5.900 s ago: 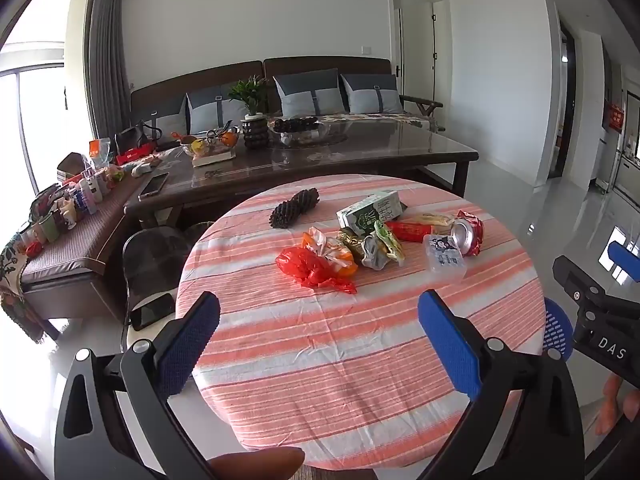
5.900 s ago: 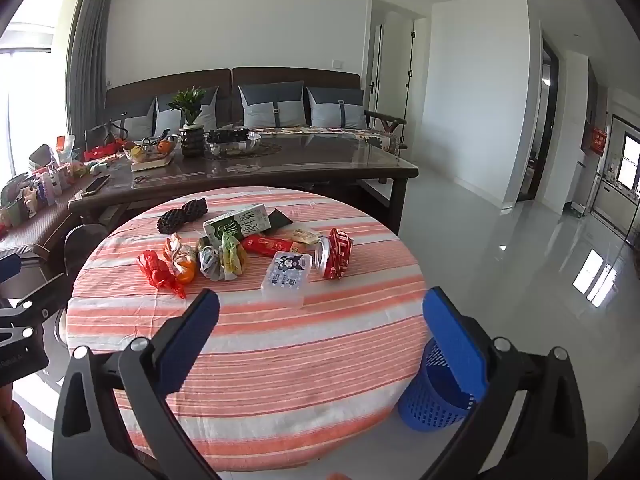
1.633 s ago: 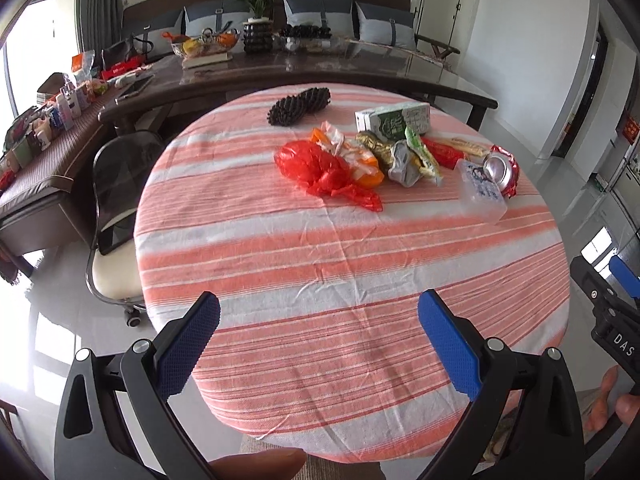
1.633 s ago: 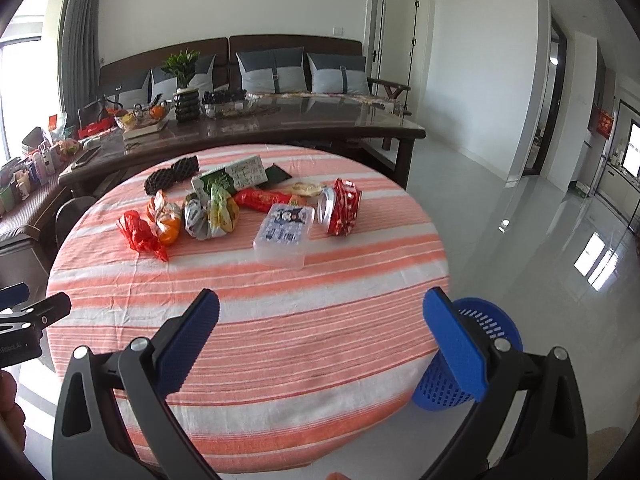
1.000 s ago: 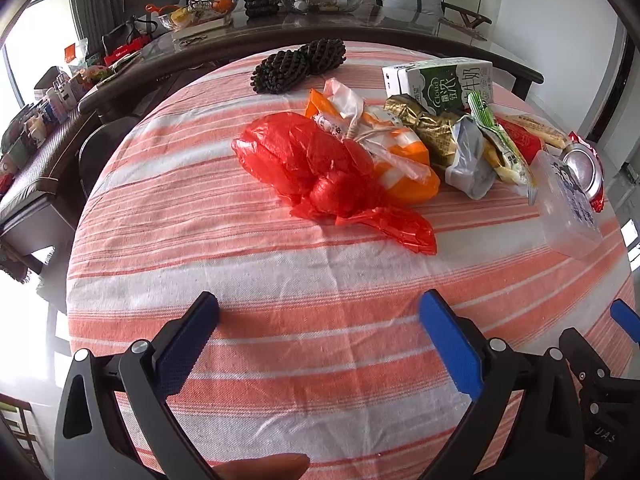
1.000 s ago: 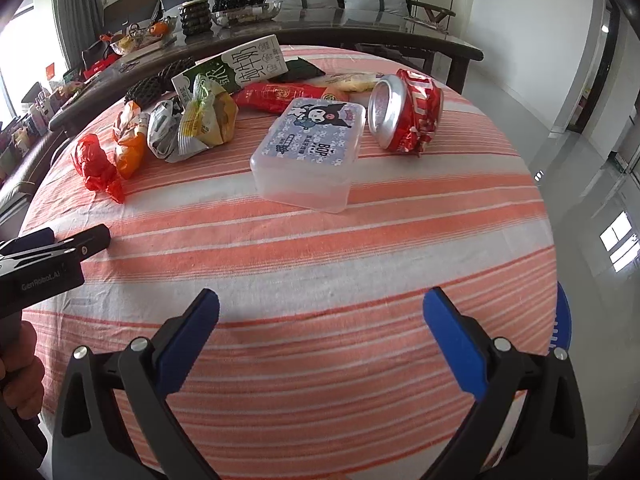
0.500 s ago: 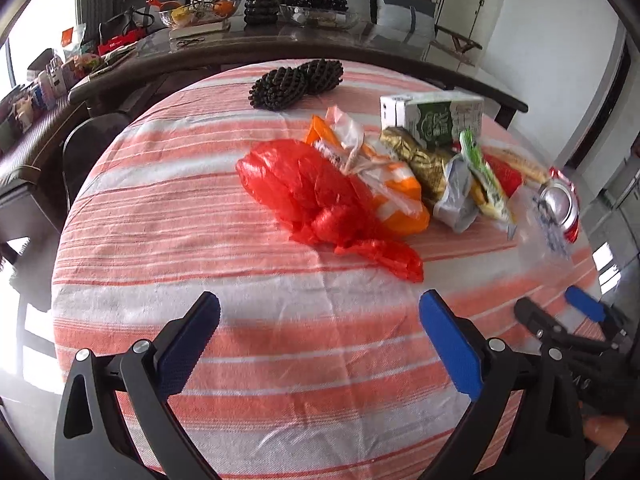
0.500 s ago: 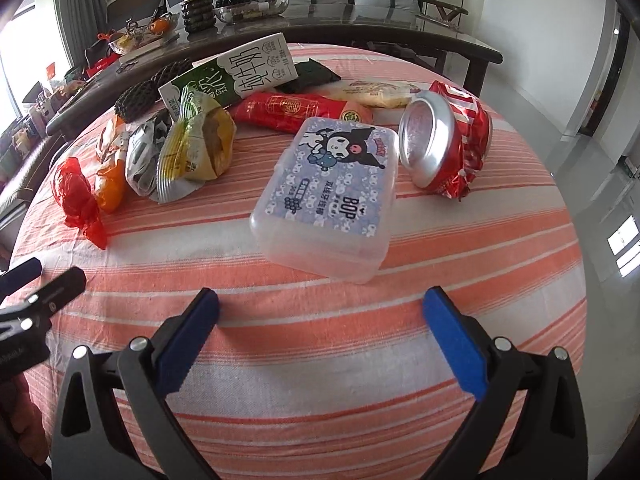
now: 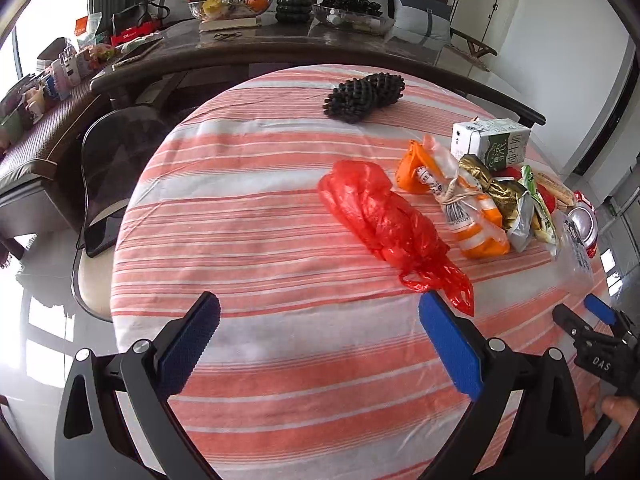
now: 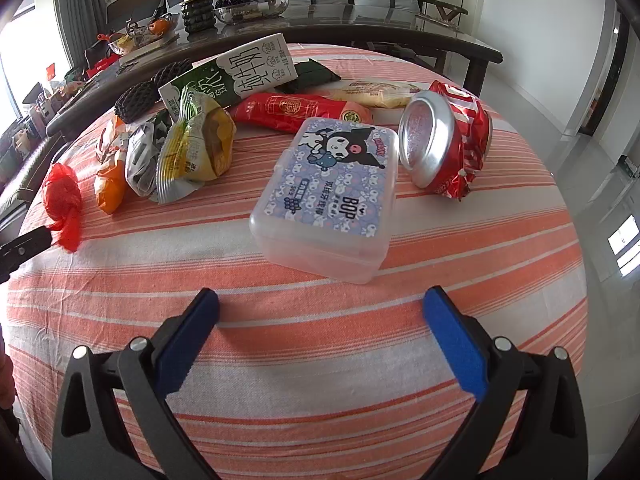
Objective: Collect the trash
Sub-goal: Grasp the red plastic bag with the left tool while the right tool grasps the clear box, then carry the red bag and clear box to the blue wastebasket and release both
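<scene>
1. A row of trash lies across the far half of a round table [image 9: 248, 240] with an orange-and-white striped cloth. From left to right: a crumpled red plastic bag [image 9: 384, 220], an orange-and-clear wrapper [image 9: 468, 216], a yellow-green snack packet [image 10: 196, 148], a green-and-white milk carton [image 10: 236, 76] lying on its side behind it, a long red wrapper [image 10: 296, 112], a clear plastic box [image 10: 332, 196] with a cartoon label, and a crushed red can [image 10: 444, 140].
2. The left gripper [image 9: 316, 344] hangs over bare cloth with its jaws spread wide, holding nothing; its right fingertip [image 9: 440, 320] sits just beside the red bag's tail.
3. The right gripper [image 10: 320, 328] is likewise wide open and empty, the clear box lying just ahead between its fingers, not touched.
4. Against half a second ago, both grippers have drawn nearer: the box fills more of the right wrist view, and the red bag has slid rightward in the left one.
</scene>
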A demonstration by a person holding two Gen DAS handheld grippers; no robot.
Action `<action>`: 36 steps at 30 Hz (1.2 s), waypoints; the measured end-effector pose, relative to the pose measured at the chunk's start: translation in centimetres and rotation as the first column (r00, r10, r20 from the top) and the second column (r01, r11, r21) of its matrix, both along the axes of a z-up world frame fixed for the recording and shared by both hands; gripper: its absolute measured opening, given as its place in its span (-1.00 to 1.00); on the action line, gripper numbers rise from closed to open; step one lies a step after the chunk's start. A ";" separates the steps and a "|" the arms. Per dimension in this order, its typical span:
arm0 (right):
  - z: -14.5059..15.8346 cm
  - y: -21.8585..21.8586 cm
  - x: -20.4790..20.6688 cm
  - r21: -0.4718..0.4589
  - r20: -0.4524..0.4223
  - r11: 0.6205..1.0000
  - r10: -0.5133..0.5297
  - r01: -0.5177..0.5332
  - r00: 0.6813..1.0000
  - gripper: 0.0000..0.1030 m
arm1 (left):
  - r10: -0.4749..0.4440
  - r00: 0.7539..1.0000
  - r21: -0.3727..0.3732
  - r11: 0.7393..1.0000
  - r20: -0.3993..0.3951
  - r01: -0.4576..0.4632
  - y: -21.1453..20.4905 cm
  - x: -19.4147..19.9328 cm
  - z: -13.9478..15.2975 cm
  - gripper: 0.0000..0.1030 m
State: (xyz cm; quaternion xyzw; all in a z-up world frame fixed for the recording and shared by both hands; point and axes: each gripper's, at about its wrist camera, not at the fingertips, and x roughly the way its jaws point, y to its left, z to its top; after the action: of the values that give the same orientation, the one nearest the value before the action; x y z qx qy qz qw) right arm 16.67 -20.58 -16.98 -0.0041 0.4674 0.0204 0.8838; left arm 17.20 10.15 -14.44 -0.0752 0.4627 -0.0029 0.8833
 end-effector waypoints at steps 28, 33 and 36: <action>3.5 -1.3 -1.0 0.133 -0.028 0.986 0.107 -0.103 0.994 0.25 | -0.557 0.828 -0.153 0.826 -0.062 0.543 -6.5 3.6 0.0 0.16; 3.0 -1.7 -2.8 0.116 -0.093 0.985 0.140 -0.129 0.986 0.26 | -0.538 0.841 -0.098 0.842 -0.060 0.531 -9.1 2.8 -0.2 0.74; 3.0 -1.8 -2.6 0.095 -0.096 0.988 0.130 -0.121 0.987 0.50 | -0.487 0.872 -0.094 0.872 -0.057 0.480 -8.9 2.3 0.0 0.79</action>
State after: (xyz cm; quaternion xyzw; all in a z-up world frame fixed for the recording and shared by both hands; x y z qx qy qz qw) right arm 14.11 -22.36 -13.97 0.0069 0.5095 0.0968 0.8550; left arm 19.49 1.22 -14.41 0.0089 0.5007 -0.2385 0.8321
